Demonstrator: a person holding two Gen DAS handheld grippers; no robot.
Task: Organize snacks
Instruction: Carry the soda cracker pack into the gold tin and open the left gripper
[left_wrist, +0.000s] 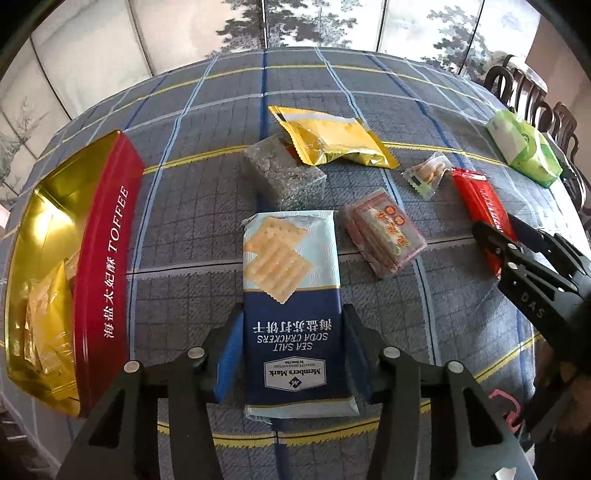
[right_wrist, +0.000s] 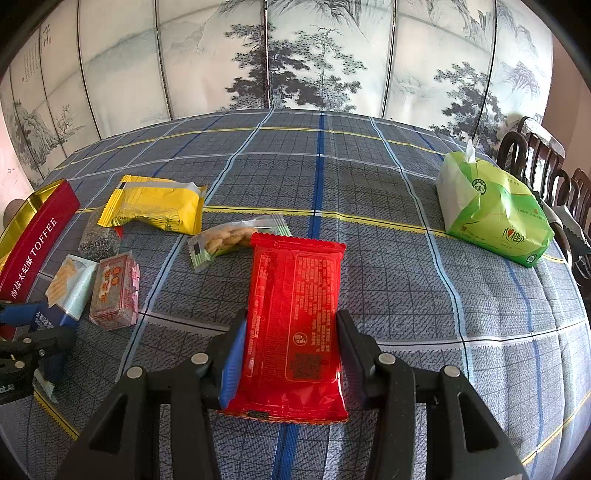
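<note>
A matt woven blue-grey checked cloth (right_wrist: 369, 258) covers the bench. The red rectangular TOFFEE tin (left_wrist: 107, 266) looks like painted metal, with a shiny gold lining. The blue and pale cracker packet (left_wrist: 291, 306) is smooth printed plastic film. The red snack packet (right_wrist: 295, 317) is glossy, crinkled foil-like plastic. The green tissue pack (right_wrist: 495, 218) is soft shiny plastic. Each hand-held gripper (left_wrist: 290, 325) is matt black plastic.

You are in a home dining room. The table (right_wrist: 369, 206) wears a blue-grey plaid cloth, dark carved wooden chairs (right_wrist: 535, 158) stand along its right edge, and a folding screen (right_wrist: 317, 55) painted with ink pines and mountains closes off the back. A green tissue pack (right_wrist: 491, 210) sits near the chairs.
</note>
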